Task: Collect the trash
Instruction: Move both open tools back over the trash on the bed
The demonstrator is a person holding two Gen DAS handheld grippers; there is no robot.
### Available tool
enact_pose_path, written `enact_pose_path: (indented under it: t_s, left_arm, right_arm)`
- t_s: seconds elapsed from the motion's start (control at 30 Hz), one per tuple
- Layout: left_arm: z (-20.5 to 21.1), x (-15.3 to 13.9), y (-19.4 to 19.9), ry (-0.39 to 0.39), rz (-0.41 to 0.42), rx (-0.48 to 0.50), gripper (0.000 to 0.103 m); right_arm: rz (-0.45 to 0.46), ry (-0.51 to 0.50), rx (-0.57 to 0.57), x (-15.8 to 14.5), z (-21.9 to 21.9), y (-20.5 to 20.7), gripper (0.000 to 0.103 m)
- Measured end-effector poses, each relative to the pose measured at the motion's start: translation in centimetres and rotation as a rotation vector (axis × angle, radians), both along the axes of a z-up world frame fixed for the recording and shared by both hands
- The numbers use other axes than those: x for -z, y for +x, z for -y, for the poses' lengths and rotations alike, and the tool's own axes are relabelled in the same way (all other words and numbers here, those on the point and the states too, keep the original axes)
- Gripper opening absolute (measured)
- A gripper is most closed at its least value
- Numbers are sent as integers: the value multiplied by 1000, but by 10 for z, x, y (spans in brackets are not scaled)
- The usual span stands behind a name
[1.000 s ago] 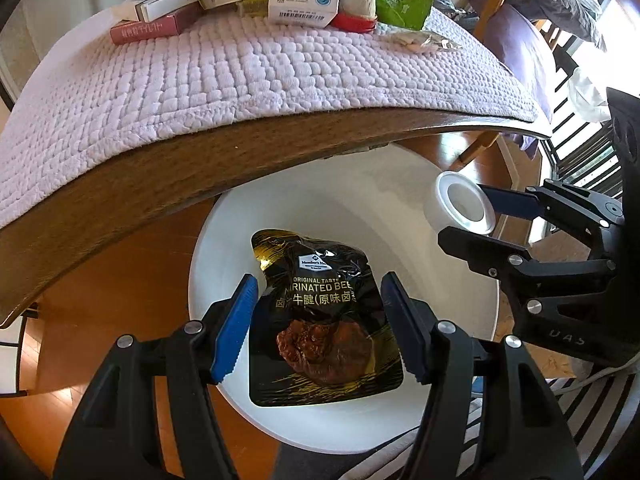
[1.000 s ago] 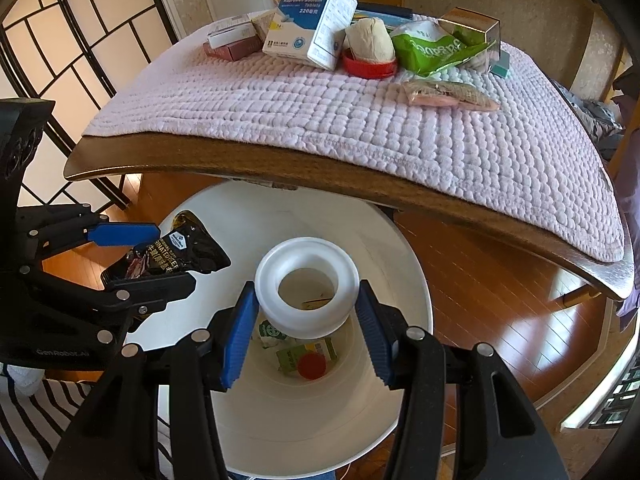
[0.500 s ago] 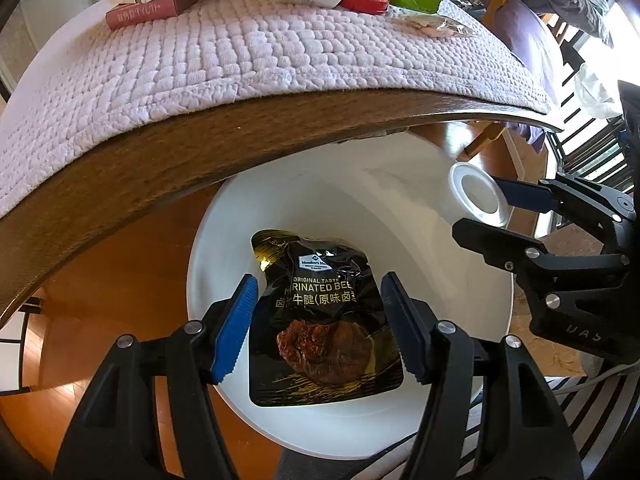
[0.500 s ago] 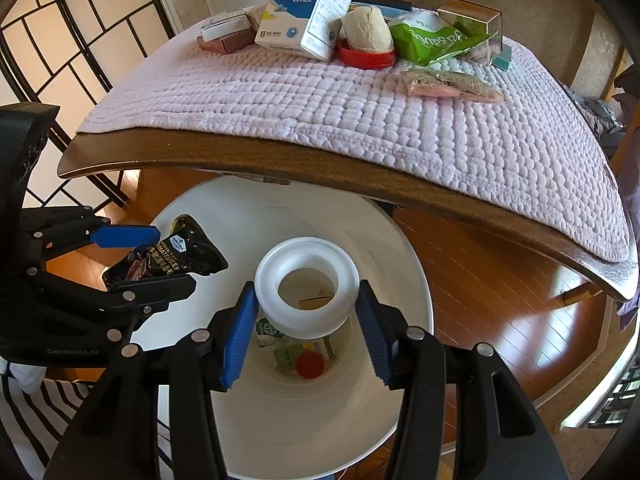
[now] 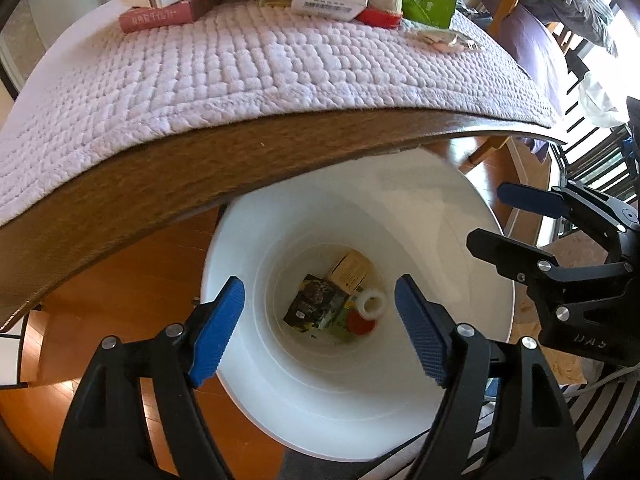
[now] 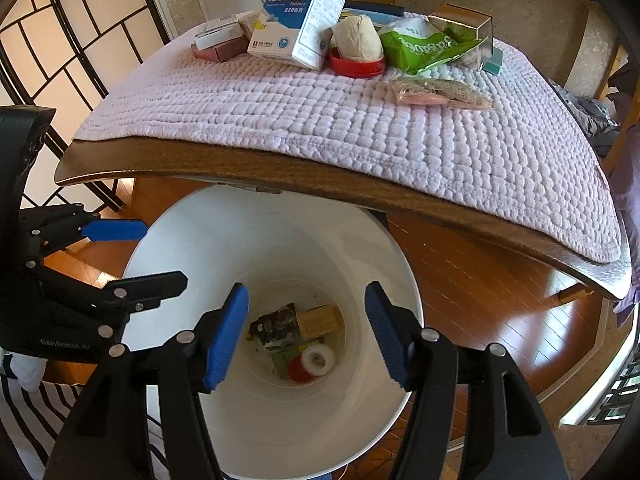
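A white trash bin (image 5: 472, 216) (image 6: 208, 232) stands on the floor below the table edge. At its bottom lie the black beef pouch (image 5: 314, 306) (image 6: 276, 326), the white ring (image 5: 373, 303) (image 6: 319, 360), a brown box (image 5: 350, 270), and a red cap (image 5: 358, 324). My left gripper (image 5: 320, 332) is open and empty over the bin mouth. My right gripper (image 6: 306, 336) is open and empty over the bin too. More trash sits on the table: a blue-white medicine box (image 6: 298, 20), a green bag (image 6: 416, 46), a clear snack packet (image 6: 438, 92).
The wooden table with a lilac quilted mat (image 6: 320, 112) overhangs the bin's far side. Small boxes (image 5: 168, 4) and a red dish with a beige lump (image 6: 356, 50) sit at the back. A folding screen (image 6: 60, 60) is left; chairs (image 5: 540, 12) right.
Both grippers opened. The black pouch dropped from the left gripper and the white ring from the right one; both now lie at the bottom of the bin.
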State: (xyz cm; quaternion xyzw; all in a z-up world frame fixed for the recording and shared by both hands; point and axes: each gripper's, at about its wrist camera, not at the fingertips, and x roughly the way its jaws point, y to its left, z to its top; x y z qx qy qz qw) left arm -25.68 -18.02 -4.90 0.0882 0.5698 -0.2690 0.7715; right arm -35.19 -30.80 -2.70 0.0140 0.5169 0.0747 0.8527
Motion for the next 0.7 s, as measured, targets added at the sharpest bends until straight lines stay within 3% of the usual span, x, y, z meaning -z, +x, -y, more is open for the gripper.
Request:
enact_pose_path:
  t_s: [0.7]
  left_arm:
    - [-4, -67, 16, -104, 144, -61, 79]
  right_arm:
    - [150, -63, 107, -54, 37, 11, 62]
